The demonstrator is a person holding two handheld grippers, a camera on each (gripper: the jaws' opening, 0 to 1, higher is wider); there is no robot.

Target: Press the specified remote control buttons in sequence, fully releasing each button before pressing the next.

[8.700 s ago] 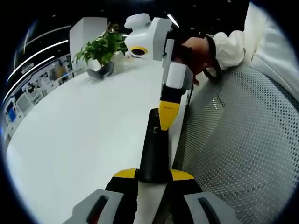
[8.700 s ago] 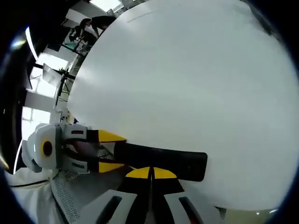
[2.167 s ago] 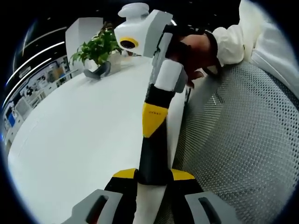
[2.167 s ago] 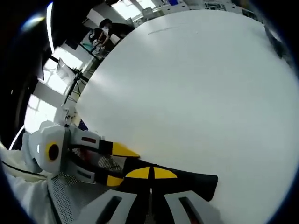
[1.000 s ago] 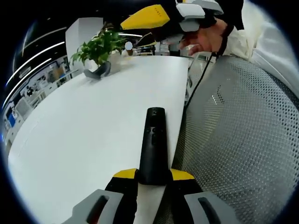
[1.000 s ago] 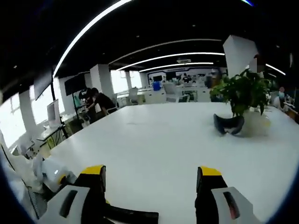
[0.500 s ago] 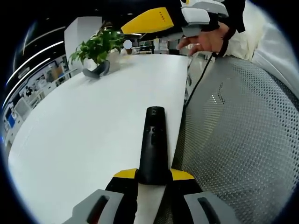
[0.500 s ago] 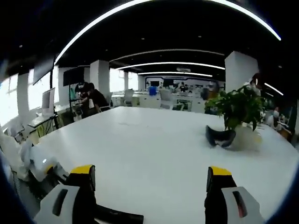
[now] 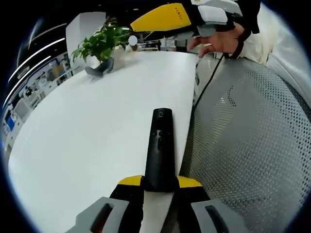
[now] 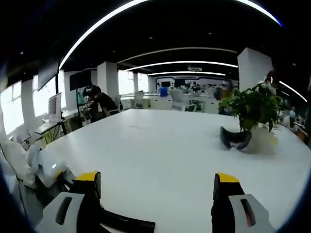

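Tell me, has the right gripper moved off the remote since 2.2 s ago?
Yes. The right gripper has lifted off the remote and now hangs open near the plant, above the table's far end.

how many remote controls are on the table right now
1. The black remote control lies at the table's near edge, clamped in the left gripper; its end also shows in the right gripper view.

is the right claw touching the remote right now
No, in the left gripper view the right claw is lifted high above the table, well away from the remote held by the left claw.
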